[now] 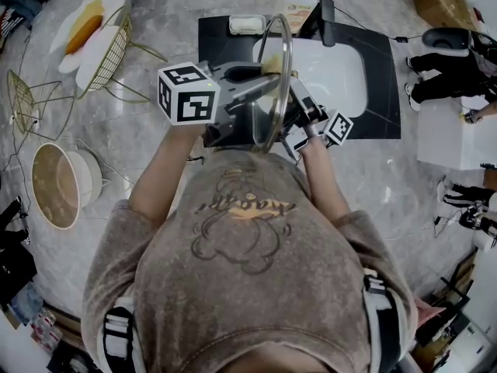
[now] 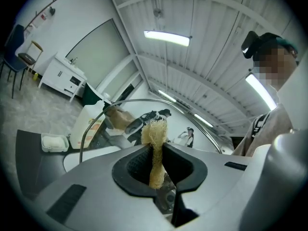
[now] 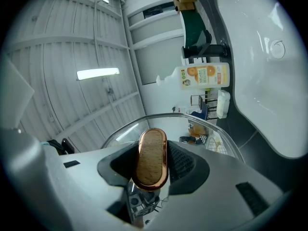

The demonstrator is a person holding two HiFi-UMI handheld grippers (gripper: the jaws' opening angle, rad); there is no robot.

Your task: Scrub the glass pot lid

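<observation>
The glass pot lid (image 1: 278, 68) stands on edge above the sink, its steel rim (image 2: 144, 100) arching across the left gripper view. My right gripper (image 1: 301, 113) is shut on the lid's wooden knob (image 3: 152, 159), which is rimmed in copper, from the lid's right side. The lid's glass (image 3: 192, 121) curves away behind the knob. My left gripper (image 1: 260, 80) comes in from the lid's left and is shut on a tan fibre scrubber (image 2: 154, 150). The scrubber's frayed tip is right at the glass; I cannot tell whether it touches.
Under the lid lies a white sink basin (image 1: 345, 80) in a black counter (image 1: 384, 99), with a faucet (image 1: 324, 14), a soap dish (image 1: 247, 24) and an orange-labelled bottle (image 3: 204, 76). A gold wire rack with plates (image 1: 109, 49) and a round bowl (image 1: 58, 185) stand at the left.
</observation>
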